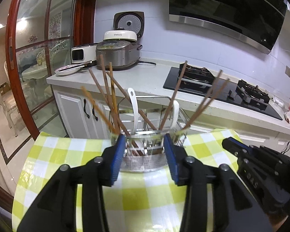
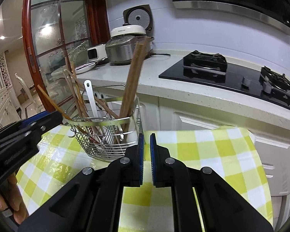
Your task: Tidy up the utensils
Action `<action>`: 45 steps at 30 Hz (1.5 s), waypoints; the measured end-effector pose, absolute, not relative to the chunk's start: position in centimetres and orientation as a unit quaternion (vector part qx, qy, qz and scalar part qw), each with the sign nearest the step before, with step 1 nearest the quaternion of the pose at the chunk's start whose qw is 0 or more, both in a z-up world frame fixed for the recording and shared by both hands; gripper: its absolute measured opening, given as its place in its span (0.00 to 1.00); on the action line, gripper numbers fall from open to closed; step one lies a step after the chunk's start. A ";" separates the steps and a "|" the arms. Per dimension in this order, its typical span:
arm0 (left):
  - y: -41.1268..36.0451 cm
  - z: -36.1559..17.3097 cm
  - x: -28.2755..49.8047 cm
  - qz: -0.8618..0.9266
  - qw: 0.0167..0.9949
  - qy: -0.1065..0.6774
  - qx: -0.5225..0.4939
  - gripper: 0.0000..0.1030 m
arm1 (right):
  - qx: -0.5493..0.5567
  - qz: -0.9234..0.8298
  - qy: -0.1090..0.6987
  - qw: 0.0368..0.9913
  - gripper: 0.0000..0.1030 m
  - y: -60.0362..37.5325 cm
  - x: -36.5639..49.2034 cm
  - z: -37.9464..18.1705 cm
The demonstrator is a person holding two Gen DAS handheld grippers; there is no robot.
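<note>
A: Wire caddy [image 2: 106, 135] sits on the checked table [image 2: 203, 154], near its far edge, chopsticks [image 2: 131, 81] and a white spoon [image 2: 91, 100] fanning out the top.

B: And the left gripper [image 1: 145, 147] is right on it. Pads spread wide, one either side of the caddy's near wall. Touching or just beside? The left view doesn't settle it, so call it spread around, not clamped.

A: The right gripper [image 2: 147, 147]?

B: Pads almost together, a thin gap showing, nothing between them. It's parked just right of the caddy, low over the cloth.

A: So where are we in the job?

B: I'd judge late. Everything I can see is already standing in the caddy, and no loose utensils show on the cloth. The step looks like steadying or shifting the caddy itself.

A: Next move?

B: If it's a shift, the left pads need to close squarely on the wire wall, low down, since those long chopsticks lean outward and could tip or spill.

A: Room to work?

B: Open cloth to the right and nearside. Far side is tight: the table edge drops off just behind the caddy, with the counter [image 2: 183, 94] beyond. Pull it nearer, not away.
</note>
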State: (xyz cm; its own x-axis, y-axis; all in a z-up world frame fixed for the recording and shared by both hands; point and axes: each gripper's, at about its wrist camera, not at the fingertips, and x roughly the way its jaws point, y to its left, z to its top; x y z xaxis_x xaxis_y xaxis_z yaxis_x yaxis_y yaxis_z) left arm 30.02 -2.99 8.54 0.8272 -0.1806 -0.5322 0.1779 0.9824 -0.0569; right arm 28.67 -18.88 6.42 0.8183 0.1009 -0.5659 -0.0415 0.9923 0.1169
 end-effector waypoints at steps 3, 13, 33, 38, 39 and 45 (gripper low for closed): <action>-2.7 8.1 27.8 -0.087 0.957 0.275 -0.007 0.57 | 0.056 0.023 0.299 0.952 0.09 -19.5 27.7 6.1; -0.6 7.4 22.9 -0.058 0.961 0.269 -0.029 0.96 | 0.019 -0.004 0.258 0.966 0.83 -18.8 23.6 6.8; 0.2 8.3 21.4 -0.054 0.963 0.264 -0.029 0.96 | 0.036 -0.003 0.278 0.960 0.88 -19.9 22.6 7.0; 0.1 8.3 21.5 -0.054 0.963 0.263 -0.029 0.96 | 0.037 -0.001 0.278 0.960 0.88 -20.1 22.6 7.1; 0.1 8.3 21.5 -0.054 0.963 0.263 -0.029 0.96 | 0.037 -0.001 0.278 0.960 0.88 -20.2 22.6 7.1; 0.1 8.3 21.6 -0.056 0.963 0.264 -0.029 0.96 | 0.038 -0.001 0.279 0.959 0.88 -20.3 22.6 7.0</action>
